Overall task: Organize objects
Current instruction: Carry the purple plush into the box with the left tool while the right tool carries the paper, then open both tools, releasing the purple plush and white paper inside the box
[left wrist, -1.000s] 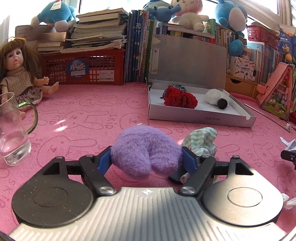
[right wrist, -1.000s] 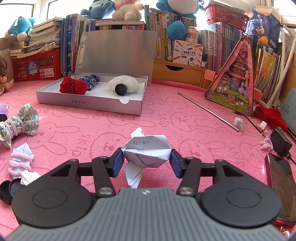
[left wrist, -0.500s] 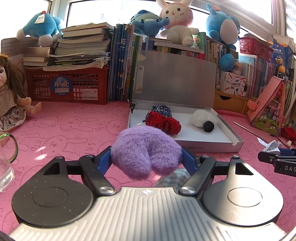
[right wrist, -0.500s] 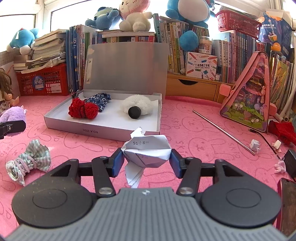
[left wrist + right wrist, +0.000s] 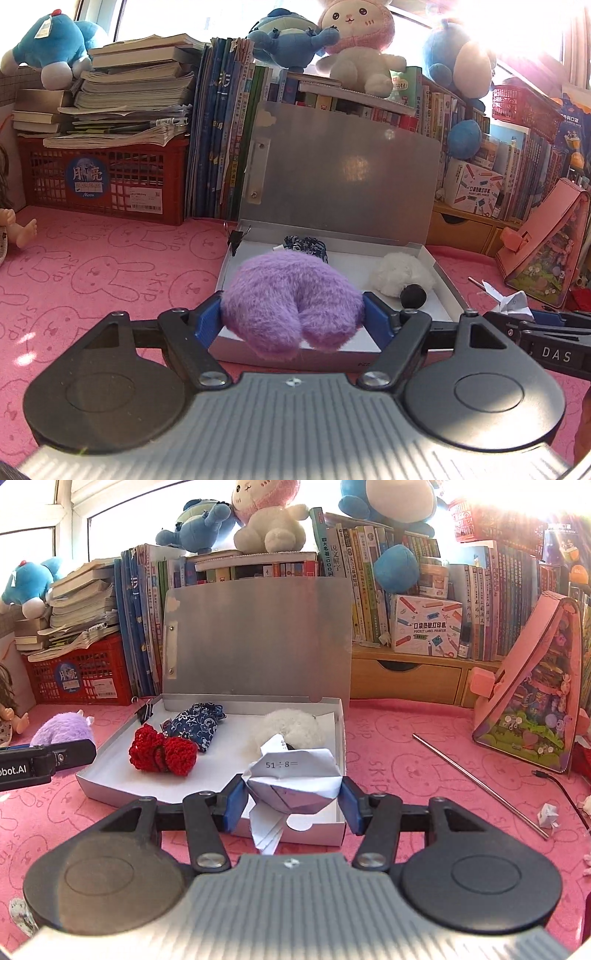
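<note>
My left gripper (image 5: 293, 317) is shut on a purple fluffy scrunchie (image 5: 291, 299) and holds it over the near edge of the open grey box (image 5: 448, 286). My right gripper (image 5: 293, 797) is shut on a crumpled paper ball (image 5: 295, 779) printed with sums, over the box's near right corner (image 5: 341, 760). Inside the box lie a red knitted scrunchie (image 5: 162, 755), a blue patterned one (image 5: 197, 725) and a white fluffy one (image 5: 291, 725) with a black part (image 5: 413, 295). In the right wrist view the left gripper (image 5: 79, 749) and purple scrunchie (image 5: 64, 729) show at left.
The box lid (image 5: 258, 638) stands upright against books. A red crate (image 5: 107, 181) with stacked books is back left, a doll (image 5: 9, 709) at far left. A metal rod (image 5: 480, 781), paper scraps (image 5: 548, 814) and a pink house-shaped toy (image 5: 535, 709) are at right on the pink mat (image 5: 92, 266).
Both grippers have moved forward to the box with their loads still held. The box now looms close, and the striped scrunchie and glass have dropped out of view.
</note>
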`<state>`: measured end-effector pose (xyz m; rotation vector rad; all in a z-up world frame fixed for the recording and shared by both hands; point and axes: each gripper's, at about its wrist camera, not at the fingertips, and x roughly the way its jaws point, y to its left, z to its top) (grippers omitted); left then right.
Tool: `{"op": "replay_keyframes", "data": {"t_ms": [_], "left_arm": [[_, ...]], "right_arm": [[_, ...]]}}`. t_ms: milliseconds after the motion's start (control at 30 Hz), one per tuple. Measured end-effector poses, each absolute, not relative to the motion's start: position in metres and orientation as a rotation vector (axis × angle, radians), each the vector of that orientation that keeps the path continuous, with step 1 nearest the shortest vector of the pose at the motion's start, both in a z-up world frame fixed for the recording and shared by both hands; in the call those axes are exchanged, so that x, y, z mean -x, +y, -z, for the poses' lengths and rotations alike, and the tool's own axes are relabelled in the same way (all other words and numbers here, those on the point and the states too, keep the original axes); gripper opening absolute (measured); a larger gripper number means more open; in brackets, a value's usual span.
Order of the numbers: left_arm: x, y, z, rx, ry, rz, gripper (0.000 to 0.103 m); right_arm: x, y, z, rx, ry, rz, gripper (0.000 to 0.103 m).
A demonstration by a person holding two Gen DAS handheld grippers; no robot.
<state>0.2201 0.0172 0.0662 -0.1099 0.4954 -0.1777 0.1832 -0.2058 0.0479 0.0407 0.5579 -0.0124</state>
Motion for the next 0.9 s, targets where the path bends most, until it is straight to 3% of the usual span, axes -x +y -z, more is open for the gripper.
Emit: {"op": "replay_keyframes", "data": {"t_ms": [367, 733, 833, 867, 900], "left_arm": [[-0.278, -0.003, -0.046, 0.078, 0.594, 0.2, 0.081], [-0.305, -0.01, -0.029, 0.104, 0.69, 0.193, 0.081], [-0.308, -0.009, -0.025, 0.12, 0.712, 0.183, 0.081], [-0.308, -0.008, -0.025, 0.121, 0.713, 0.183, 0.082], [-0.307, -0.008, -0.026, 0.119, 0.711, 0.183, 0.082]], "right_arm": [[-0.247, -0.233, -0.026, -0.169, 0.72, -0.042, 0.058], [-0.269, -0.234, -0.014, -0.225, 0.75, -0.067, 0.059], [-0.27, -0.232, -0.011, -0.224, 0.748, -0.068, 0.063], [-0.269, -0.231, -0.012, -0.221, 0.743, -0.063, 0.071], [-0.269, -0.231, -0.012, -0.22, 0.737, -0.06, 0.072]]}}
